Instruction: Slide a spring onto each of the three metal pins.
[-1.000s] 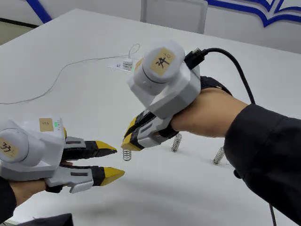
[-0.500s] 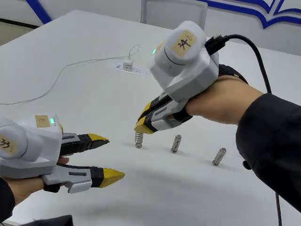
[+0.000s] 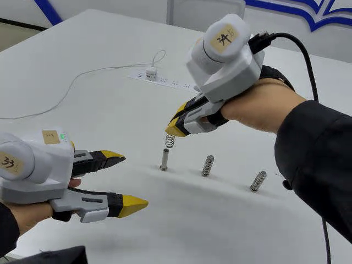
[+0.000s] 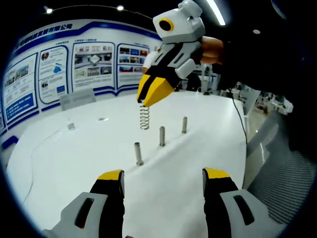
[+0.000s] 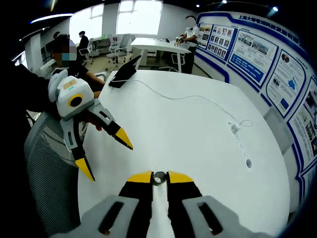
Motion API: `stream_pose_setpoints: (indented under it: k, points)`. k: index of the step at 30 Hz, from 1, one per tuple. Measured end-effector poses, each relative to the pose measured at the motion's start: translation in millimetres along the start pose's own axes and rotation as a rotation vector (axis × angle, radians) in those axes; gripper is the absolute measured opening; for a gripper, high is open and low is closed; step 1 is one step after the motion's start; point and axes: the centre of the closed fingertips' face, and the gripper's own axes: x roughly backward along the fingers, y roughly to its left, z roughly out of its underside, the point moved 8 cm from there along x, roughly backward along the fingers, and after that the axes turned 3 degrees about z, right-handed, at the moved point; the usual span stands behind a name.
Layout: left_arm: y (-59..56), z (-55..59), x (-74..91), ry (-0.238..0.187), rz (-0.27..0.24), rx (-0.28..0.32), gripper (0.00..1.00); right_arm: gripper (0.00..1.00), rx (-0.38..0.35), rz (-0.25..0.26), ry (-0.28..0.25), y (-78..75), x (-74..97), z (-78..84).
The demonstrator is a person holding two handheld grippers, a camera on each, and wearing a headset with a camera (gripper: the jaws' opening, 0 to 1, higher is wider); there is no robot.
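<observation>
Three metal pins stand in a row on the white table (image 3: pixel 99 110). The left pin (image 3: pixel 164 159) (image 4: pixel 138 153) is bare. A spring sits around the middle pin (image 3: pixel 207 165) (image 4: pixel 162 136) and another around the right pin (image 3: pixel 258 181) (image 4: pixel 184 125). My right gripper (image 3: pixel 171 131) (image 4: pixel 147 98) (image 5: pixel 159 177) is shut on the top of a third spring (image 3: pixel 169 141) (image 4: pixel 144 118) (image 5: pixel 159 177), which hangs just above the bare pin, clear of it. My left gripper (image 3: pixel 135 181) (image 4: pixel 163 174) (image 5: pixel 110 161) is open at the lower left, holding nothing.
A white power strip (image 3: pixel 165 81) with a thin white cable (image 3: pixel 71 85) lies further back on the table. A black cable (image 3: pixel 300 49) runs from the right gripper over the person's sleeve. Office desks and chairs (image 5: pixel 148 47) stand beyond the table.
My right gripper has carried the spring right and upward, from low beside the pins to hanging above the left pin. The left gripper has barely moved.
</observation>
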Motion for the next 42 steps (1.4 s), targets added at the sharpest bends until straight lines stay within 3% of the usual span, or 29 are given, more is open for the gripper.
stream_pose_setpoints:
  k: [15,42]
  points:
    - [0.3,1.1,-0.8,0.004,-0.001,0.004,0.67,0.11,-0.045,0.03,0.01,-8.3,-28.4,14.1]
    - [0.3,1.9,-1.1,0.009,-0.003,0.002,0.67,0.11,-0.079,0.021,0.033,-6.5,-41.8,25.8]
